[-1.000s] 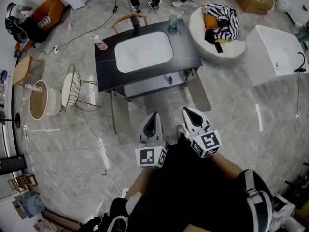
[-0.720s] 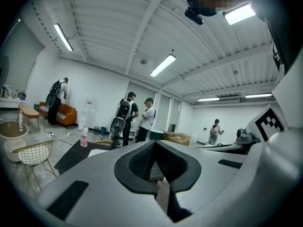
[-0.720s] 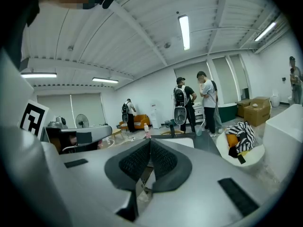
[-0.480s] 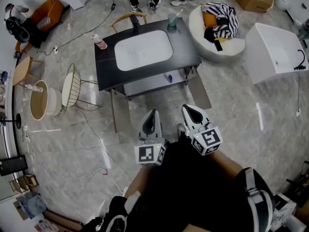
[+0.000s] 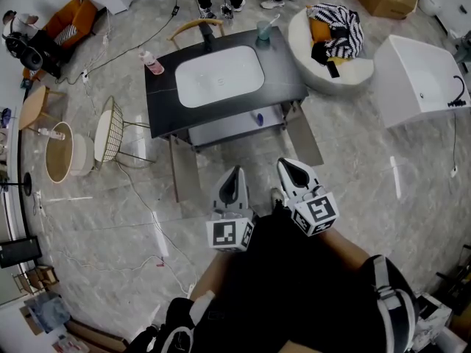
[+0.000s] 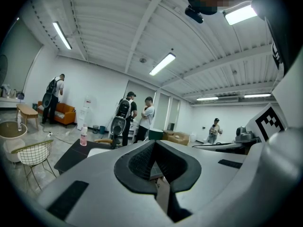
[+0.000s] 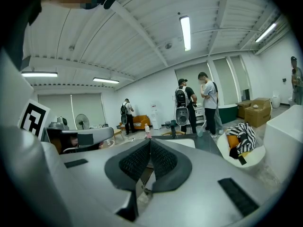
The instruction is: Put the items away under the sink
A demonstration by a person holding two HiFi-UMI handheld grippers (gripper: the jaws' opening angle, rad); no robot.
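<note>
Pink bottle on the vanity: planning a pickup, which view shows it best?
Head view: the pink bottle stands clear at the counter's far-left corner. Left gripper view shows it small, side-on; right gripper view, even tinier.

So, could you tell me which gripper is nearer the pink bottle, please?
Left. The left gripper hangs in front of the vanity, to the right of the pink bottle; the right gripper is farther right again.
</note>
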